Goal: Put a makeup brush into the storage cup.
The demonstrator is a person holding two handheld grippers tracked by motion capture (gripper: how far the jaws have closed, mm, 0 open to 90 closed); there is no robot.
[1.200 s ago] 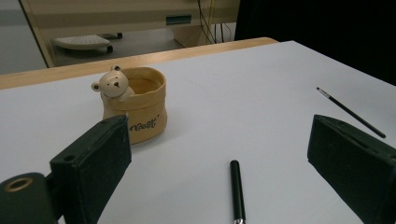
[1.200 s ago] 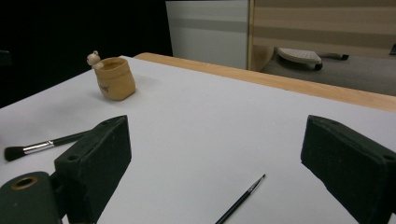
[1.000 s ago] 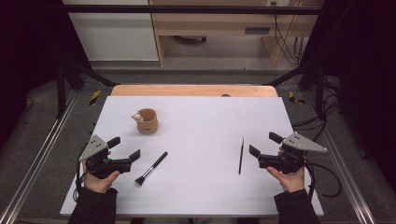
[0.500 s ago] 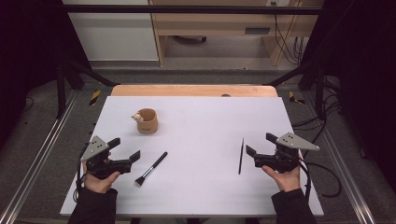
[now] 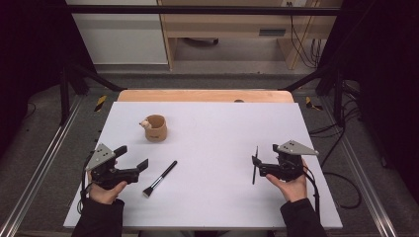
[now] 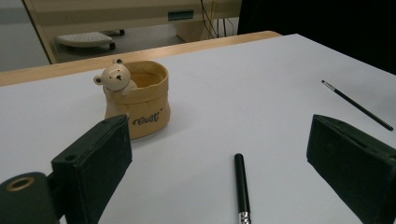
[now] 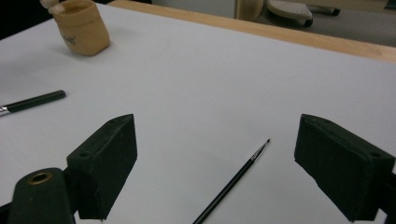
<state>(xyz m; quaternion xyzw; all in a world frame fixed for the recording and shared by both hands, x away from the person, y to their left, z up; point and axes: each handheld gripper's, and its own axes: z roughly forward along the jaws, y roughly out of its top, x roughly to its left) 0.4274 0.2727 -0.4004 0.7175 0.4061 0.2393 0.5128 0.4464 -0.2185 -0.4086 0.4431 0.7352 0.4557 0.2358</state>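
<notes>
Fingers released on my left gripper (image 5: 132,158) near the makeup brush (image 5: 159,178); right gripper (image 5: 264,159) spread beside the thin liner brush (image 5: 255,164).

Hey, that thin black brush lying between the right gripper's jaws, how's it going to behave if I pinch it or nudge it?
The thin brush looks like a straight, slender stick lying flat on the white table, so it probably stays stiff and weighs little. Its shaft seems round, so a sideways nudge may roll it. Lying so low, it could slip the right gripper unless pinched squarely.

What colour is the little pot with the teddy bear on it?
Tan-yellow pot with dark lettering; the left gripper view shows it best.
</notes>
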